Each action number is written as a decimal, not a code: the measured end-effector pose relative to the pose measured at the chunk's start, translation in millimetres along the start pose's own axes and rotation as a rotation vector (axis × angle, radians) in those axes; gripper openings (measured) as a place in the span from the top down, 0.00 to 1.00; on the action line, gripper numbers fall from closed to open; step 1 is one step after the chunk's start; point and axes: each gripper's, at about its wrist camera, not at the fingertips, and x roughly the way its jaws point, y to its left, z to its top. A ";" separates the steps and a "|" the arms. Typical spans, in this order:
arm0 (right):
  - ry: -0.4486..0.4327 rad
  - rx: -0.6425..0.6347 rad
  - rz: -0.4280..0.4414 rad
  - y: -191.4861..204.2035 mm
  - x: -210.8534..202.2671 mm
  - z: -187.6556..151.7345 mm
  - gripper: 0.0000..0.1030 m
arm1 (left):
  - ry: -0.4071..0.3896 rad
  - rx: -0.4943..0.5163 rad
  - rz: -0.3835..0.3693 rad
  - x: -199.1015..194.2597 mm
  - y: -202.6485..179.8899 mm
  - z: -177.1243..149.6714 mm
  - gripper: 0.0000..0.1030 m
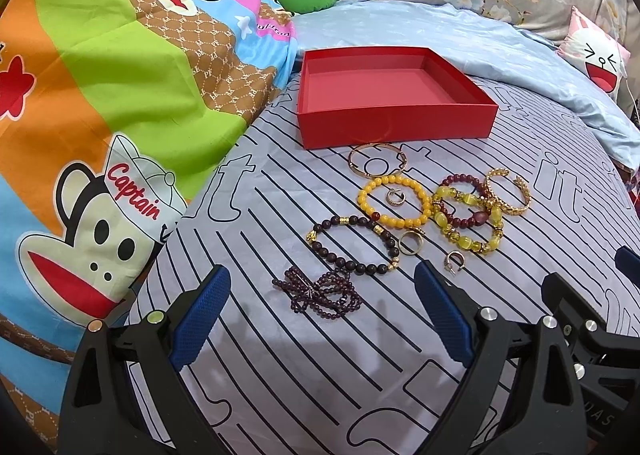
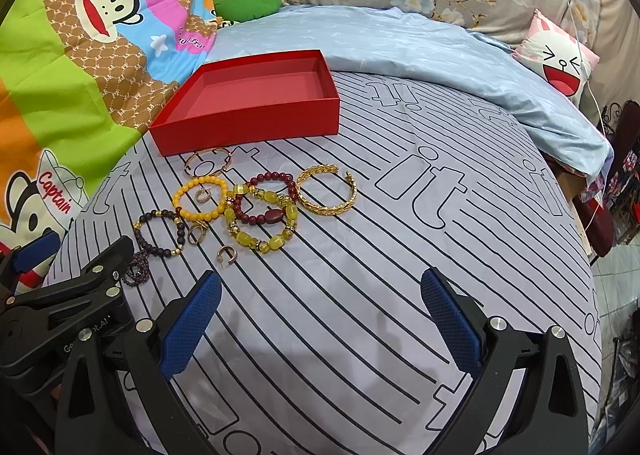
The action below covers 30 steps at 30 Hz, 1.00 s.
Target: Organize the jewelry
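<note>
Looks like nothing's been packed yet. The red box (image 1: 394, 95) sits in the upper middle of the left wrist view with nothing in it, and all the jewelry is laid out on the striped bedsheet (image 2: 400, 255) just in front of it. So I'd call this the very start: picking the first piece.

Both grippers are wide open with nothing between the blue pads. The left gripper (image 1: 320, 295) hangs low in its frame, right over the tangled purple bead strand (image 1: 318, 291), so that's probably the easiest first grab. The right gripper (image 2: 320, 295) is over bare sheet, and the closest thing to it is a small hoop earring (image 2: 227, 254) at center left.

The pile itself:
- a yellow bead bracelet (image 1: 394, 201) with a small earring (image 1: 396, 197) lying inside its loop
- a dark brown bead bracelet (image 1: 352, 243) with gold spacers
- a gold ring (image 1: 411, 241)
- a gold chain-style cuff (image 2: 326, 191), sitting a bit apart on the right
- a thin gold bangle (image 1: 378, 159) nearly touching the box front

The maroon and yellow-green bracelets (image 2: 262, 211) overlap, so lifting one could drag the other along. The beads look slippery, and the soft bedding will give under the fingers.
</note>
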 end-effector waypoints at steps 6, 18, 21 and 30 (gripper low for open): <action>0.000 0.001 0.001 0.0 0.1 -0.2 0.06 | 0.005 -0.001 -0.004 1.5 -0.4 0.5 0.14; 0.012 0.007 0.004 -3.3 4.4 -0.3 0.06 | 0.024 -0.005 -0.014 7.9 -0.2 -0.2 0.11; 0.019 0.008 0.005 -3.2 7.7 -0.1 0.06 | 0.032 -0.003 -0.017 10.7 -0.4 0.0 0.11; 0.038 0.018 0.009 -7.3 18.7 2.4 0.07 | 0.060 0.020 -0.014 23.0 -3.3 -0.1 0.08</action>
